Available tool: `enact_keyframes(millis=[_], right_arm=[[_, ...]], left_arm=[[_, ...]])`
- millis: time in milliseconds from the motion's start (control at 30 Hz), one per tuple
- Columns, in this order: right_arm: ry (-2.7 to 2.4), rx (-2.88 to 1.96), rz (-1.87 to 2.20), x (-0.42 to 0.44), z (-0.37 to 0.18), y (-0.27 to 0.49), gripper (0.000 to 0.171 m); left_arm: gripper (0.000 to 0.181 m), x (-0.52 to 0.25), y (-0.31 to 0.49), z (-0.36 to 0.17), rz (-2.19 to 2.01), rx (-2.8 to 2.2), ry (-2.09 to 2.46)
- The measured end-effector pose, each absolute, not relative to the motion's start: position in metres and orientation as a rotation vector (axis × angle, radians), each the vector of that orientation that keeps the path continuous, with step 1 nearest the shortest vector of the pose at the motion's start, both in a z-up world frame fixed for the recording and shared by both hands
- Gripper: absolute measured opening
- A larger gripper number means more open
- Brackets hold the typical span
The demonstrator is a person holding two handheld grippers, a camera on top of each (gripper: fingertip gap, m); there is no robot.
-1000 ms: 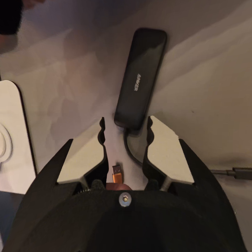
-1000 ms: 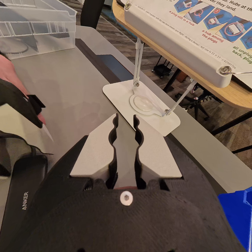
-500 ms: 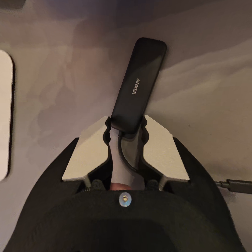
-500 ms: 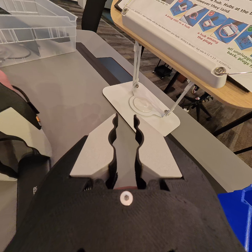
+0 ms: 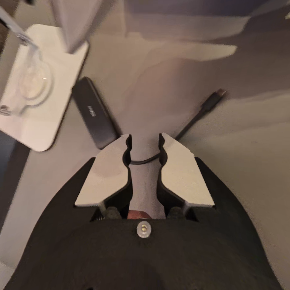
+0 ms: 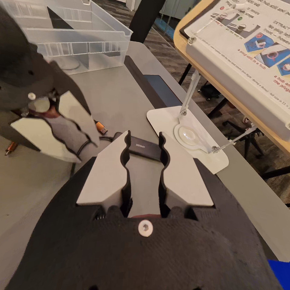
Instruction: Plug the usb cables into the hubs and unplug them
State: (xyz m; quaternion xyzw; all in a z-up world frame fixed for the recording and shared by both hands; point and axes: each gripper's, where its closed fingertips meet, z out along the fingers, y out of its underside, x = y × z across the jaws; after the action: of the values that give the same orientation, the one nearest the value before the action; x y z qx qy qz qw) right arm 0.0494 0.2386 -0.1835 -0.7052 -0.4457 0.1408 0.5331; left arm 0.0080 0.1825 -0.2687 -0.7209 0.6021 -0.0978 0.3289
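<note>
The left claw (image 5: 144, 136) hangs over the grey desk (image 5: 235, 157) with its jaws parted and nothing held between them. The dark hub (image 5: 95, 113) lies flat on the desk just beyond the left fingertip, slanting away to the far left, its long side close beside the white stand base (image 5: 39, 94). The hub's thin black cable (image 5: 145, 161) crosses the gap between the two fingers low down, passes behind the right finger and runs off to the far right, ending in a small dark plug (image 5: 218, 94) lying loose on the desk.

The right claw (image 6: 144, 135) is also open and empty. Seen between its fingertips, the hub (image 6: 146, 148) rests on the desk, with the white stand base (image 6: 204, 158) just to its right. To the left, the left claw (image 6: 87, 150) shows tilted downward, the cable looping under its tips. An orange-sleeved USB plug (image 6: 101, 127) lies unplugged on the desk just beyond it. A clear plastic bin (image 6: 75, 39) stands at the far left of the desk, and a board bearing a printed sheet (image 6: 251, 47) is at the upper right.
</note>
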Motion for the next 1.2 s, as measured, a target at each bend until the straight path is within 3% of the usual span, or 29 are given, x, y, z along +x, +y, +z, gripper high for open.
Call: enact_keyframes(millis=[133, 300, 400, 500, 667, 833, 1000, 1200], right_arm=[[-0.995, -1.773, 0.340, 0.063, -0.194, 0.249, 0.032], [-0.977, -1.850, 0.326, 0.072, -0.210, 0.256, 0.035], [-0.981, -1.857, 0.312, 0.072, -0.214, 0.257, 0.034], [-0.969, -1.865, 0.305, 0.072, -0.216, 0.259, 0.033], [-0.944, -1.908, 0.335, 0.073, -0.220, 0.259, 0.033], [-0.855, -2.023, 0.550, 0.064, -0.231, 0.252, 0.048], [-0.723, -2.047, 0.843, 0.051, -0.230, 0.246, 0.065], [-0.532, -1.890, 1.173, 0.036, -0.196, 0.243, 0.061]], left_arm=[[0.053, -0.003, 0.229, -0.259, -0.269, -1.972, 1.488], [0.087, -0.004, 0.254, -0.296, -0.254, -2.209, 1.414], [0.076, 0.007, 0.257, -0.299, -0.332, -2.272, 1.317], [0.048, 0.010, 0.257, -0.298, -0.349, -2.286, 1.263], [0.046, 0.008, 0.258, -0.297, -0.302, -2.225, 1.231], [0.046, 0.006, 0.255, -0.290, -0.304, -2.141, 1.176], [0.045, 0.009, 0.255, -0.251, -0.351, -1.962, 1.077], [0.045, 0.032, 0.235, -0.195, -0.411, -1.664, 1.049]])
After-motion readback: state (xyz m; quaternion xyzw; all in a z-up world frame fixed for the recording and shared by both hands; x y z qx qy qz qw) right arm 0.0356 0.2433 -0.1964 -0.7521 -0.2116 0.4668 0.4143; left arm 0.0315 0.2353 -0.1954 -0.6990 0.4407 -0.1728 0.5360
